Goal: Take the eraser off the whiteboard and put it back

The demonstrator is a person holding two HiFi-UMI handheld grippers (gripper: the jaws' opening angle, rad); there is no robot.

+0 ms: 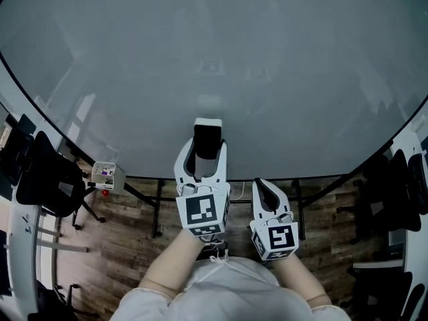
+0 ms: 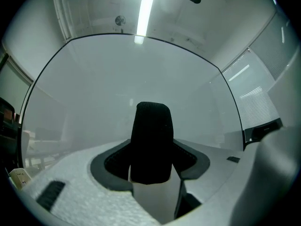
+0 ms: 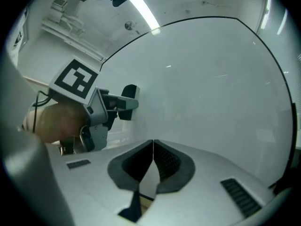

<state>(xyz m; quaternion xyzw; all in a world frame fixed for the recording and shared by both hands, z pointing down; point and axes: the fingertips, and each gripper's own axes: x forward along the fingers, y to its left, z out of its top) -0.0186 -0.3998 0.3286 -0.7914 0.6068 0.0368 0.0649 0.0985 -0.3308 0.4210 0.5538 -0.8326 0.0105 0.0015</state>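
The eraser [image 1: 207, 138], black felt on a white body, sits flat against the whiteboard [image 1: 221, 59] near its lower edge. My left gripper [image 1: 204, 147] is shut on the eraser, one jaw on each side. In the left gripper view the eraser [image 2: 151, 140] fills the gap of the left gripper [image 2: 153, 150], with the whiteboard [image 2: 117, 79] right behind it. My right gripper [image 1: 266, 187] hangs beside it, lower and to the right, shut on nothing. The right gripper view shows the right gripper [image 3: 153, 147] with its pads touching, and the left gripper [image 3: 123, 103] pressing the eraser [image 3: 130, 101] on the whiteboard [image 3: 211, 79].
Dark chairs stand at the left [image 1: 40, 172] and right [image 1: 401, 192] of the board. A small white box [image 1: 107, 174] sits at the lower left. The board's stand legs [image 1: 157, 209] rise from the wooden floor [image 1: 127, 246] below.
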